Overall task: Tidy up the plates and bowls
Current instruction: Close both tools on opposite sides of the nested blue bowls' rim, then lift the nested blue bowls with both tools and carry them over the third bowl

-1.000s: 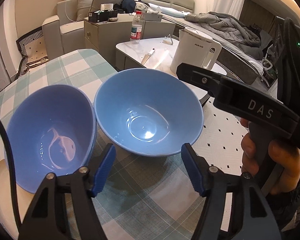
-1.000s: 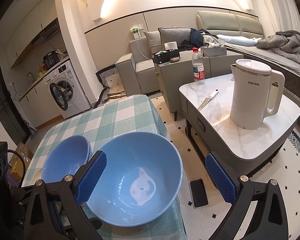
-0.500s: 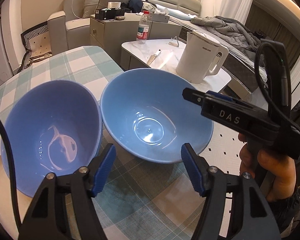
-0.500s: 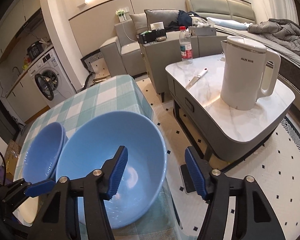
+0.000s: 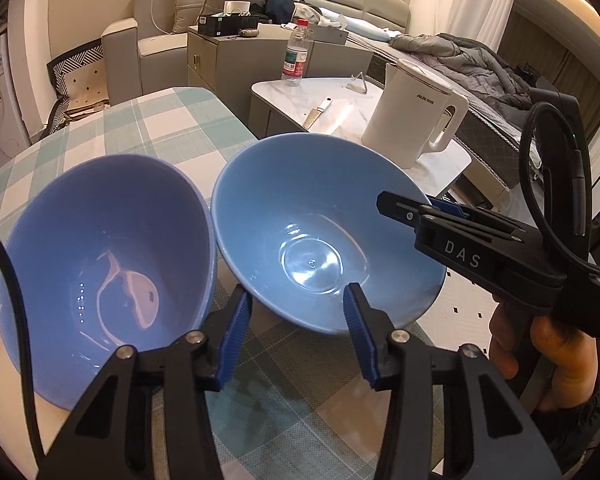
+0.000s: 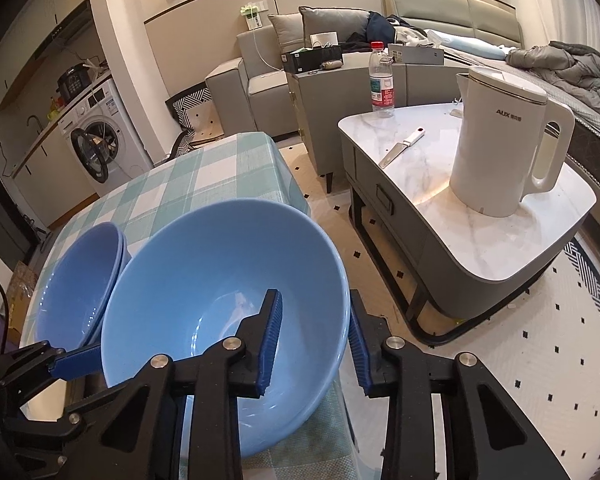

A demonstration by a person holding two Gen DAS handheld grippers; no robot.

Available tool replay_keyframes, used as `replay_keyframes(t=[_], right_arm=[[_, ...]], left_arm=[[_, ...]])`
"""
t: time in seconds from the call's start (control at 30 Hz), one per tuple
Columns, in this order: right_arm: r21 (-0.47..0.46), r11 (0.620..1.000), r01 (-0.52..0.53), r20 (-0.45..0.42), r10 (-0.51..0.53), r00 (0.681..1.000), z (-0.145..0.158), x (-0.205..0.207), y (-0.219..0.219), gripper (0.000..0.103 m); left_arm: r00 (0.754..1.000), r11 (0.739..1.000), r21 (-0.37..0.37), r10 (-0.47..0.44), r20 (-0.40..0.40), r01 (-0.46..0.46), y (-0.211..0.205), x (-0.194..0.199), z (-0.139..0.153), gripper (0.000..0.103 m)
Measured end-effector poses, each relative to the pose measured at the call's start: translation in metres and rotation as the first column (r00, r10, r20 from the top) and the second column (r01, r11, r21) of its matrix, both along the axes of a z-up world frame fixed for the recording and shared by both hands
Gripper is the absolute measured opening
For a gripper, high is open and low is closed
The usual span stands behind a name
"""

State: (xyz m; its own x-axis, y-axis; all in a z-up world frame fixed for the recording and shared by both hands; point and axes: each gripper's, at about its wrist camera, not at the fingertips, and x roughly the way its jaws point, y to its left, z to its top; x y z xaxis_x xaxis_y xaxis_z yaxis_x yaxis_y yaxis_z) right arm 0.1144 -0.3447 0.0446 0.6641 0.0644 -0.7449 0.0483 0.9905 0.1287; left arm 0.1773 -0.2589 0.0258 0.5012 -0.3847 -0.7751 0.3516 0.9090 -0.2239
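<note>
The right tool straddles the light blue bowl's rim at 3 o'clock, fingers nearly clamped, while the left tool, fingers apart, faces its near wall at 12 o'clock.

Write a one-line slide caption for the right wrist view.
Right gripper straddles the light blue bowl's rim beside stacked darker bowls.

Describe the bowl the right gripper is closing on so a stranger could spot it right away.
Find the checked tablecloth; two blue bowls sit side by side at its near end. The one meant is the lighter blue bowl, nearest the table edge facing the white kettle, with the right gripper straddling its rim. Its neighbour, the darker bowl, looks purplish and stacked.
</note>
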Motion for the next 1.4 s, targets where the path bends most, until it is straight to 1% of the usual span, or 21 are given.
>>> replay_keyframes(t=[0.13, 0.4, 0.6, 1.23, 1.4], right_arm=[[-0.009, 1.000, -0.005, 0.001, 0.005, 1.000, 0.000, -0.001, 0.002, 0.032], [-0.019, 1.000, -0.011, 0.004, 0.012, 1.000, 0.000, -0.004, 0.002, 0.032], [-0.022, 1.000, -0.009, 0.012, 0.009, 1.000, 0.004, -0.006, 0.000, 0.032], [-0.026, 1.000, 0.015, 0.097, -0.013, 0.995, 0.035, -0.025, -0.002, 0.032], [-0.028, 0.999, 0.021, 0.133, -0.017, 0.991, 0.046, -0.033, 0.000, 0.032]], left_arm=[[1.000, 1.000, 0.005, 0.002, 0.003, -0.002, 0.001, 0.001, 0.000, 0.043], [1.000, 0.999, 0.032, -0.011, 0.011, 0.010, -0.003, 0.001, 0.000, 0.043], [1.000, 0.999, 0.036, -0.017, 0.018, 0.017, -0.004, 0.000, 0.002, 0.043], [0.995, 0.999, 0.032, -0.038, 0.090, 0.035, -0.007, -0.006, 0.027, 0.043], [0.992, 0.999, 0.030, -0.039, 0.117, 0.036, -0.006, -0.007, 0.036, 0.043]])
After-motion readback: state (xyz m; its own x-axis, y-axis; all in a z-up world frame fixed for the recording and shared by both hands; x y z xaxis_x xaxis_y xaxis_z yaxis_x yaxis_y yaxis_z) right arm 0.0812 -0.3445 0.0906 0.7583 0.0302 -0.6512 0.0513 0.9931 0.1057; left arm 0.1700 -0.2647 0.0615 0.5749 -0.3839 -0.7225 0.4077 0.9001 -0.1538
